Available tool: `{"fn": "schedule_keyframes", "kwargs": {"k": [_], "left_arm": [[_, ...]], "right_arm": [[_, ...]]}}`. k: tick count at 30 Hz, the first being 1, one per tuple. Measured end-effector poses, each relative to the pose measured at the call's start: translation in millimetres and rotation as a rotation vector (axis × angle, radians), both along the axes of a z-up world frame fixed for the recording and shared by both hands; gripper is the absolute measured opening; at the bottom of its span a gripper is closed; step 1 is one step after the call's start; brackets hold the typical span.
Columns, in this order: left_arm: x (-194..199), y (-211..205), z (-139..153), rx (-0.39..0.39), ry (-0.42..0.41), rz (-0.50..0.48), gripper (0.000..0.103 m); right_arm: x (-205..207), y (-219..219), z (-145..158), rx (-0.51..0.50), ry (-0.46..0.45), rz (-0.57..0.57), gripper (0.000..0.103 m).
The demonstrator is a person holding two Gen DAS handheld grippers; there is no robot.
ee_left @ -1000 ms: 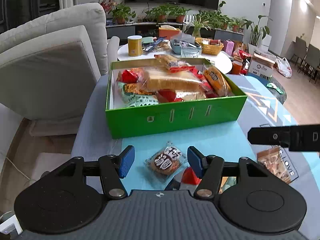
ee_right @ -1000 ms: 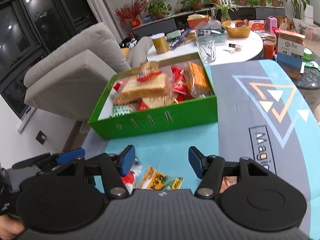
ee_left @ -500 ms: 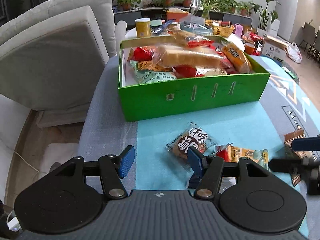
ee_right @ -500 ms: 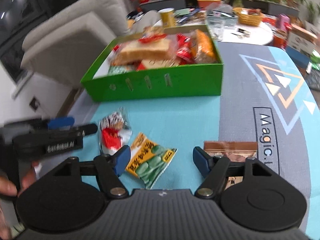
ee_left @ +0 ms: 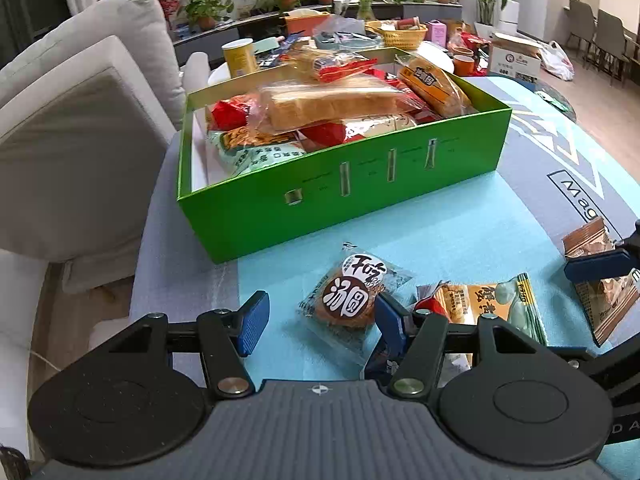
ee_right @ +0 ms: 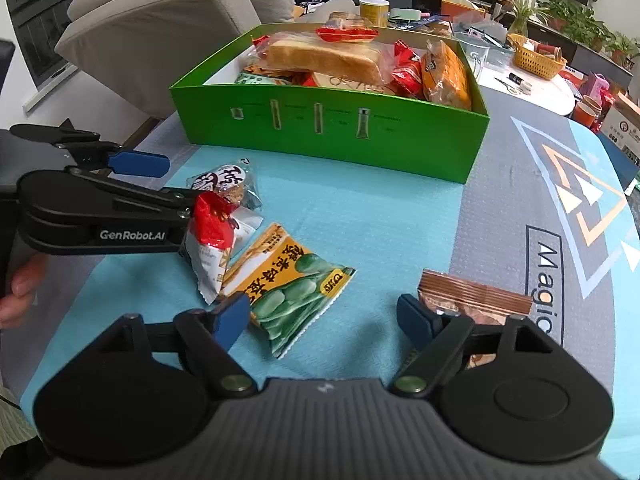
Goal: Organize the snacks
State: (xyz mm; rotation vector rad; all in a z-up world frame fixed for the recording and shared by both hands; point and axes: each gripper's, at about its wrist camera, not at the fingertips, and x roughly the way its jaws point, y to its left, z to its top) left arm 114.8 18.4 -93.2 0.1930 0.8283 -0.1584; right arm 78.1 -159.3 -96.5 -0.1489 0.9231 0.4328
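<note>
A green box [ee_left: 360,200] full of bread and snack packets stands on the table ahead. Loose packets lie in front of it. My left gripper [ee_left: 320,328] hangs open low over the mat; a round cake packet [ee_left: 348,300] lies between its fingers, against the right one and clear of the left. Just right of it lie a red-and-white packet [ee_right: 212,236] and a yellow packet of green peas [ee_right: 292,292]. My right gripper [ee_right: 323,320] is opening, with the pea packet's near end between its fingers, unpressed. A brown packet [ee_right: 472,296] lies by its right finger.
A teal and grey mat [ee_right: 380,220] covers the table. A beige sofa [ee_left: 80,120] stands to the left. Behind the box is a round white table [ee_right: 532,80] with a yellow can, a glass and a basket. A hand [ee_right: 20,288] holds the left gripper.
Both grippers have sunk toward the loose packets and rolled. The right jaws have spread much wider. The left jaws keep the same gap, with the round packet now between them.
</note>
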Motion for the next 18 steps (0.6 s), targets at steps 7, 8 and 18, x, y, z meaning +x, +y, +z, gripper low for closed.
{"fn": "schedule_keyframes", "kwargs": {"k": [7,8,18], "left_arm": [[6,-13,2,0.082,-0.013,-0.123,0.056],[7,-14,2,0.088,-0.012,-0.134,0.056],[25,-8,-12,0.034,0.040,-0.109,0.060]], "right_arm": [[0,2,-1,-0.021,-0.025,0.045,0.065],[0,3,-1,-0.021,-0.027,0.054,0.066],[13,2,-4,-0.010,-0.032,0.050,0.068]]}}
